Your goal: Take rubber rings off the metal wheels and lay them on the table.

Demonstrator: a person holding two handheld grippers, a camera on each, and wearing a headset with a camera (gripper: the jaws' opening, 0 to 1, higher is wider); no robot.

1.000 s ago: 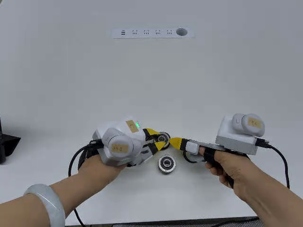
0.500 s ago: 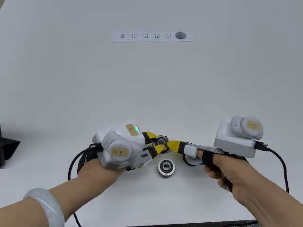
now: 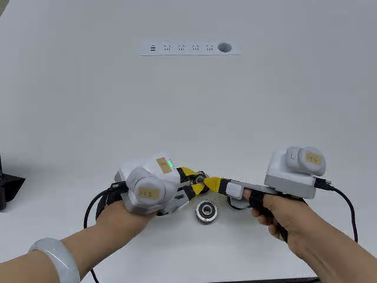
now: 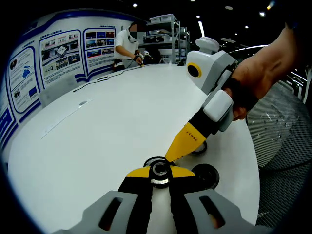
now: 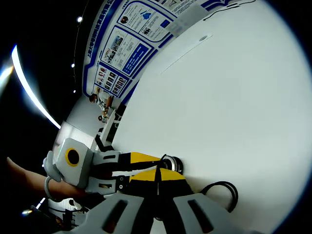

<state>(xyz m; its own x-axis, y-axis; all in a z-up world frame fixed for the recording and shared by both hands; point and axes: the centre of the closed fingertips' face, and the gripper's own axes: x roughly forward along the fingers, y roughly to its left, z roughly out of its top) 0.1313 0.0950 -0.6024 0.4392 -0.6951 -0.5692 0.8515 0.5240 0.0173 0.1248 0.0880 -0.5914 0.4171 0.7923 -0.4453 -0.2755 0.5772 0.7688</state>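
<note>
My left gripper (image 3: 197,180) is shut on a small metal wheel (image 3: 201,176) and holds it just above the white table (image 3: 188,118). In the left gripper view the wheel (image 4: 160,169) sits between the yellow jaw tips, with a black rubber ring around it. My right gripper (image 3: 208,184) is shut, and its yellow tip (image 4: 171,155) touches that ring's rim from the right. The right gripper view shows the same wheel (image 5: 171,163) just past its shut jaws. A second wheel (image 3: 206,210) lies flat on the table below both grippers. A loose black ring (image 5: 219,184) lies under the right gripper.
A white power strip (image 3: 188,47) lies at the far side of the table. A black object (image 3: 9,186) stands at the left edge. Black cables trail from both grippers toward the near edge. People work at a far bench (image 4: 129,44).
The right gripper has moved left, from a small gap to touching the wheel held by the left gripper. The left gripper and the wheel on the table have stayed put.
</note>
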